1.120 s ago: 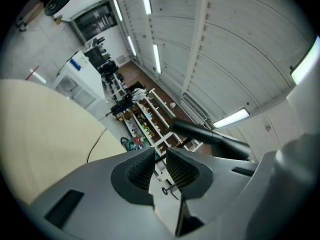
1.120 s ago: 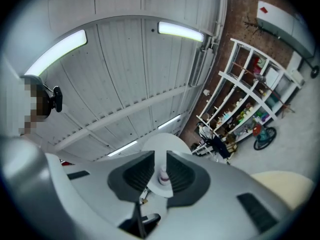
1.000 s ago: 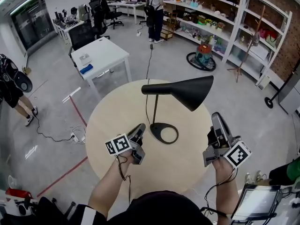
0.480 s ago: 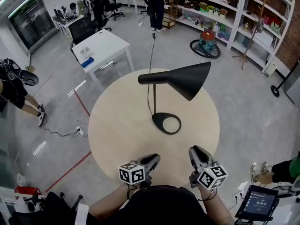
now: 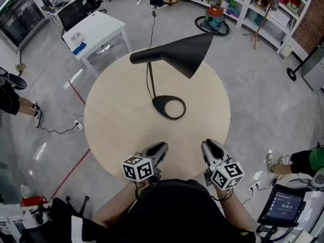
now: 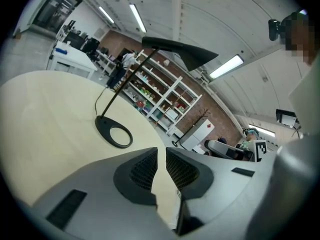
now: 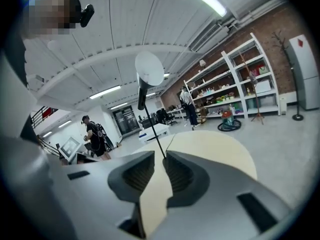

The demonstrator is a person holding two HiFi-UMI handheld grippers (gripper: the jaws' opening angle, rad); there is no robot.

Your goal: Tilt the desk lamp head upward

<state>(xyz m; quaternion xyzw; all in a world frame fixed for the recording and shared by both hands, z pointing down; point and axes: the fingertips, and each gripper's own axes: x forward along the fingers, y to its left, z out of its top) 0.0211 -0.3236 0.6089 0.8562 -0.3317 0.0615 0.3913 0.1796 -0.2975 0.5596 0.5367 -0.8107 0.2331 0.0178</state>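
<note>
A black desk lamp stands on the round pale wood table [image 5: 114, 123]. Its cone head [image 5: 174, 54] lies roughly level on a thin stem above the oval ring base [image 5: 169, 107]. My left gripper [image 5: 159, 148] and right gripper [image 5: 209, 147] hover at the table's near edge, well short of the lamp. Each has only a narrow gap between its jaws, with nothing in it. The left gripper view has the lamp head [image 6: 181, 52] high above the base [image 6: 114, 132], ahead of the gripper [image 6: 161, 157]. From the right gripper [image 7: 160, 162], the lamp head [image 7: 149, 69] faces the camera.
A white desk [image 5: 93, 30] stands beyond the table on the left. Shelving [image 5: 253, 1] lines the far right, with a round floor machine [image 5: 212, 16] before it. A person [image 5: 10, 97] stands at the left. A cable and red tape [image 5: 71, 173] lie on the floor. A tablet [image 5: 283, 205] sits at the lower right.
Both grippers have drawn back from either side of the lamp base to the table's near edge. The lamp stands as before.
</note>
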